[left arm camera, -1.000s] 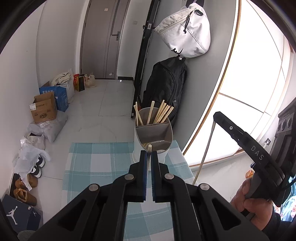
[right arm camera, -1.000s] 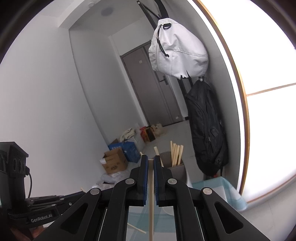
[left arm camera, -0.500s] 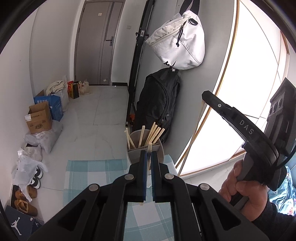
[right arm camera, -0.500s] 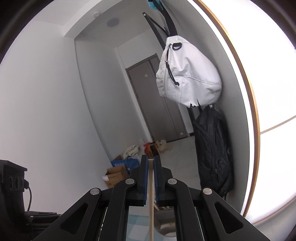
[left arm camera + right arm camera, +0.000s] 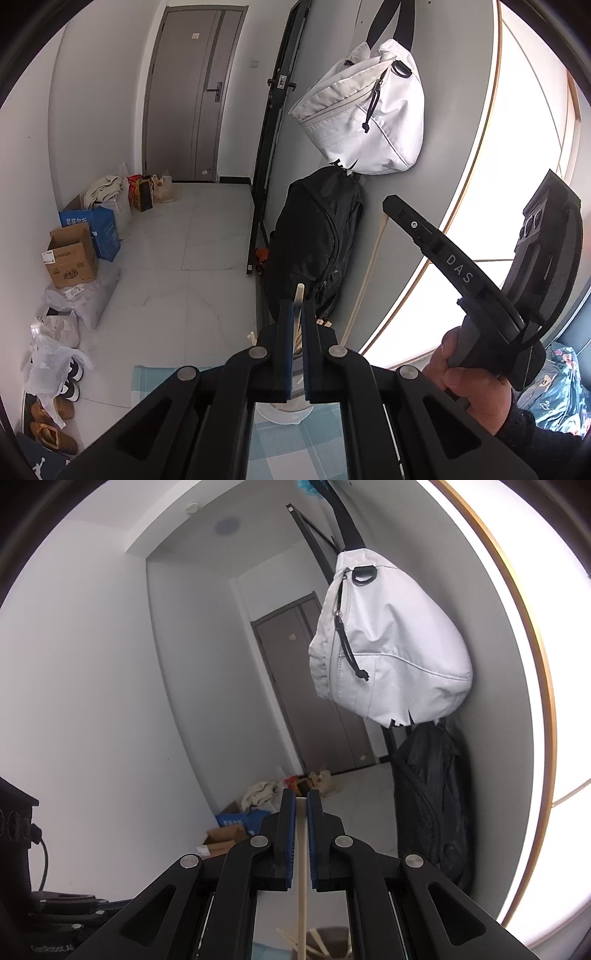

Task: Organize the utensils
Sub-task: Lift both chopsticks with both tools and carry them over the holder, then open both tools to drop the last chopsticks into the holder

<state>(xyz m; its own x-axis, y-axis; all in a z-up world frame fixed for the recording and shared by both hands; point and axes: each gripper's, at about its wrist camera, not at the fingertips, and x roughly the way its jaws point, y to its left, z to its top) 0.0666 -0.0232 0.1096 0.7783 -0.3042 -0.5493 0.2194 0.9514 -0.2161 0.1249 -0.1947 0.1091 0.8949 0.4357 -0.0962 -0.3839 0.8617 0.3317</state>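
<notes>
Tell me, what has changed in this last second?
Both tools rose: the utensil holder slid down and nearly out of both views. Each tool, left and right, stays clamped on its own chopstick. Nothing was taken or released; the hanging bags are unmoved.

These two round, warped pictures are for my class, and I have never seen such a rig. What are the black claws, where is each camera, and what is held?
No robot here: a person carries a hand-held claw in each hand, and each claw has a wide-angle camera looking forward along its two fingers, hence the round, bent view.

The left wrist view shows the left claw shut on a wooden chopstick. Below it lie a blue checked cloth and a partly hidden white utensil holder. At right, a hand grips the right claw, which holds a second chopstick.

The right wrist view shows that same right claw, shut on its chopstick.

A white bag and a black backpack hang behind.
</notes>
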